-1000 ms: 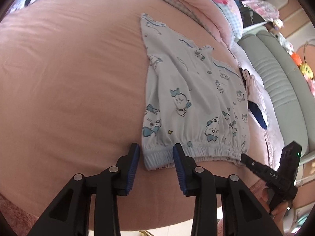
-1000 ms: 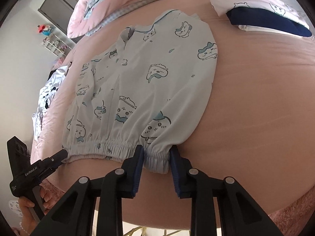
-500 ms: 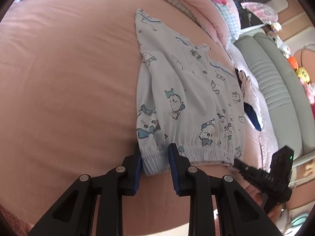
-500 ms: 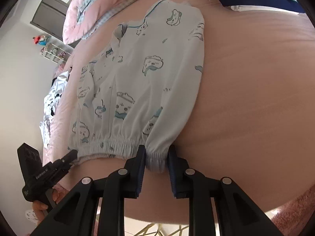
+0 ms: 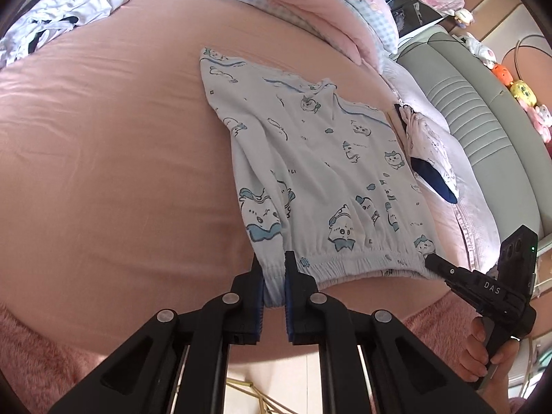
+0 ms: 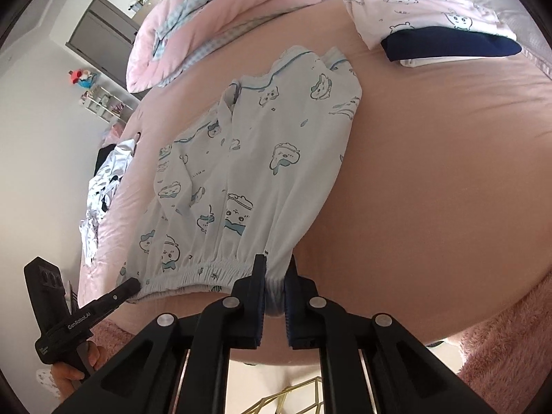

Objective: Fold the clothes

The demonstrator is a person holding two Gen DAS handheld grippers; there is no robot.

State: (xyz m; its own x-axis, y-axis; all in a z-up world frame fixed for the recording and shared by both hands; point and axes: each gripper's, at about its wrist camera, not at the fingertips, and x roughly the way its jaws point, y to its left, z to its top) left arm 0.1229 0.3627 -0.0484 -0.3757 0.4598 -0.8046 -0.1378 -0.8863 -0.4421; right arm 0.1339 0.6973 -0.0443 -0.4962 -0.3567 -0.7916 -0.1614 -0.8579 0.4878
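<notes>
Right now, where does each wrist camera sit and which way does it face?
Left wrist: on the left hand-held gripper, facing down its fingers across the bed; jaws closing on the pyjama shorts waistband; the right hand-held gripper and hand show at the right edge.
Right wrist: on the right hand-held gripper, jaws closing on the waistband's other corner; left hand-held gripper at the lower left.
Shared: shorts, bed, pink quilt.
</notes>
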